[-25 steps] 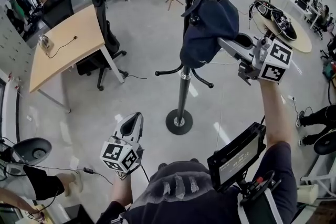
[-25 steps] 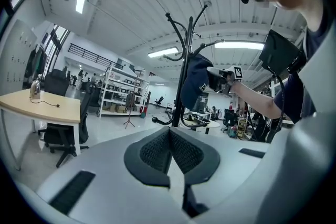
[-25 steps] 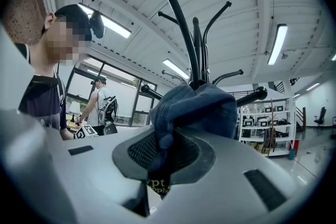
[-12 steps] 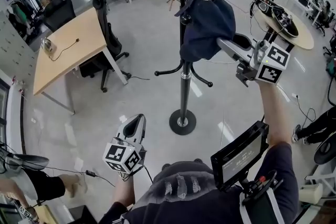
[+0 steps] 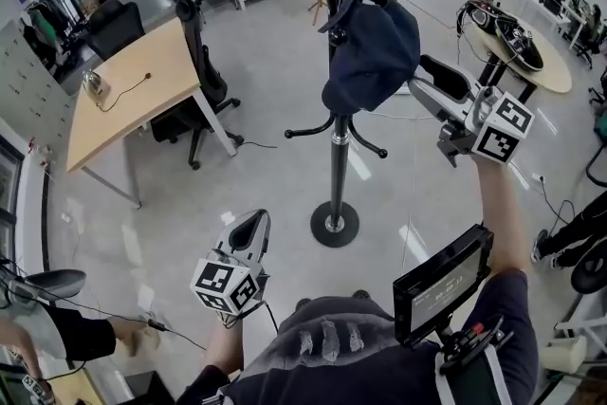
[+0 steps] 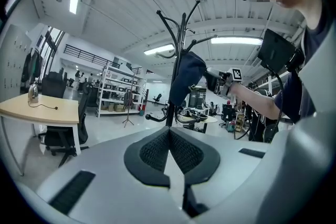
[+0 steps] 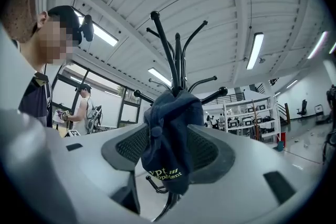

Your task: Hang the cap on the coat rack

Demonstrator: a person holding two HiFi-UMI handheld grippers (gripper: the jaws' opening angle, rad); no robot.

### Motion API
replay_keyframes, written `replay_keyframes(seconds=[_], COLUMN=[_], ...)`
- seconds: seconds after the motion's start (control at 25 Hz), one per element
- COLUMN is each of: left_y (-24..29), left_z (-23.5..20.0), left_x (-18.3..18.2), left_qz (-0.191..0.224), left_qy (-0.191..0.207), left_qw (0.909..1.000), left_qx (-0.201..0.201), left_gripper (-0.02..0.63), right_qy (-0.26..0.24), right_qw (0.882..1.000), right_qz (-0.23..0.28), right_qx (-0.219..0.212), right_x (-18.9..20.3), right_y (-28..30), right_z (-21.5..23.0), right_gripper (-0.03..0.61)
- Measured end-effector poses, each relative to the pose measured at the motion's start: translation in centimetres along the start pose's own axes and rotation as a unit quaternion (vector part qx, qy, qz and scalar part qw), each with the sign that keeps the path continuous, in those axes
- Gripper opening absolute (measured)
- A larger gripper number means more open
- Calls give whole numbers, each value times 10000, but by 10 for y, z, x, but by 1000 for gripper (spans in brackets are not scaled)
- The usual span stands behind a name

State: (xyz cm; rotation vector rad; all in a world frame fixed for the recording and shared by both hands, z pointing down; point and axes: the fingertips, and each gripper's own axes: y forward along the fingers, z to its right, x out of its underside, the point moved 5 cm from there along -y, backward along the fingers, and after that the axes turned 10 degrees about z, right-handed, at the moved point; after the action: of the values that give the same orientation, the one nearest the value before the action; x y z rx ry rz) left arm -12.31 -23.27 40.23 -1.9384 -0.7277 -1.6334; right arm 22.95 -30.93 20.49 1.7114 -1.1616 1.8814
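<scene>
Freely, the cap [image 5: 372,47] hangs from the coat rack [image 5: 336,166] above open floor [image 5: 275,90].

A dark blue cap [image 5: 372,52] hangs from an upper hook of the black coat rack [image 5: 337,156], whose round base stands on the grey floor. The right gripper [image 5: 429,85] is held up just right of the cap, its jaws apart after just opening; the cap's lower edge lies close by the jaw tips, though whether it touches them is hard to tell from this angle. The left gripper [image 5: 248,228] is held low, well apart from the rack, with its jaws together. A wooden desk [image 5: 133,90] and a black office chair [image 5: 194,43] stand to the left, and a round table [image 5: 531,62] stands to the right.
</scene>
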Motion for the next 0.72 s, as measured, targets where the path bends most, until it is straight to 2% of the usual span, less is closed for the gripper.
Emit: replay_keyframes(seconds=[0.44, 0.6, 0.72], left_y=[-13, -17, -24], left_z=[-7, -14, -21], left_x=[2, -3, -9], left_qz=[59, 138, 271], left_qy=[-12, 1, 28], left_qw=[9997, 9992, 9986], left_qx=[222, 375, 452], left_gripper=[7, 6, 6], right_qy=[448, 386, 185], right_qw=[9986, 9988, 9983], right_qz=[278, -9, -284], right_qx=[-85, -307, -467], right_x=[4, 5, 9], right_y=[-5, 2, 13], right_z=[-32, -57, -77], right_gripper=[216, 215, 174])
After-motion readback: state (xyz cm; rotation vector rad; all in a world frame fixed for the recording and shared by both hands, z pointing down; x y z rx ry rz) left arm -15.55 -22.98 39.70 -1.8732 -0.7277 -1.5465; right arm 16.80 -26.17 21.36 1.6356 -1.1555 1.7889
